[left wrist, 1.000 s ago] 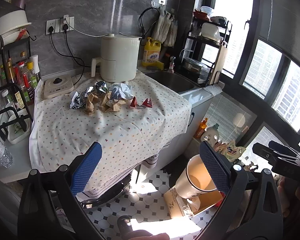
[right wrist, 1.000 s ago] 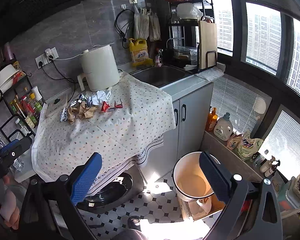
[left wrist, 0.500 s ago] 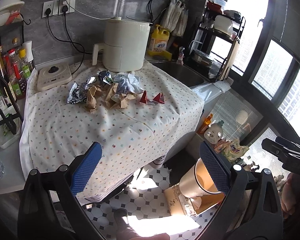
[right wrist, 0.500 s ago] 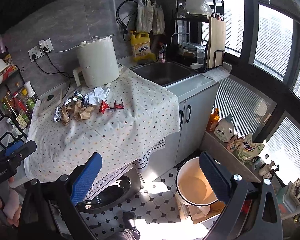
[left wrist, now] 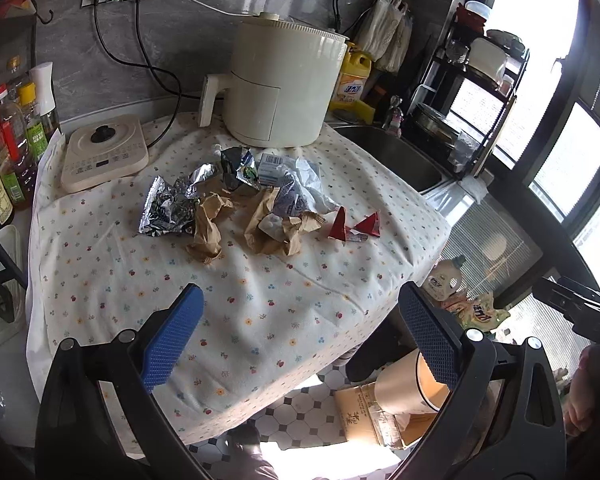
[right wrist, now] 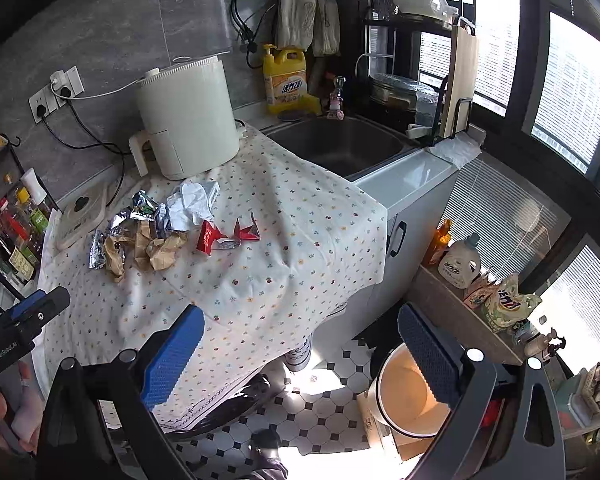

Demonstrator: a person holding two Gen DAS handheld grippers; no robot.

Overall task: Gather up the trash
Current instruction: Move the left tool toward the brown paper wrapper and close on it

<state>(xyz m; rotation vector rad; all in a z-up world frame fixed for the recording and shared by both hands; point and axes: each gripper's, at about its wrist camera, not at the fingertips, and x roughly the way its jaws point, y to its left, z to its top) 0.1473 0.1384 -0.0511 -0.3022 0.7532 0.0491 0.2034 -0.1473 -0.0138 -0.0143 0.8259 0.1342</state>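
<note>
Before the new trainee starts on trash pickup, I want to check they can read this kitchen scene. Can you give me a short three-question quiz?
1. True or false: the left gripper is shut on a piece of trash.
2. Multiple choice: the red folded wrappers lie where in the trash pile? A) at the end nearest the sink B) at the end nearest the bottle rack C) under the air fryer
3. Fill in: the empty bucket stands on the ____.

Key: 1 false, both the left and the right gripper are open and empty; 2 A; 3 floor.
</note>
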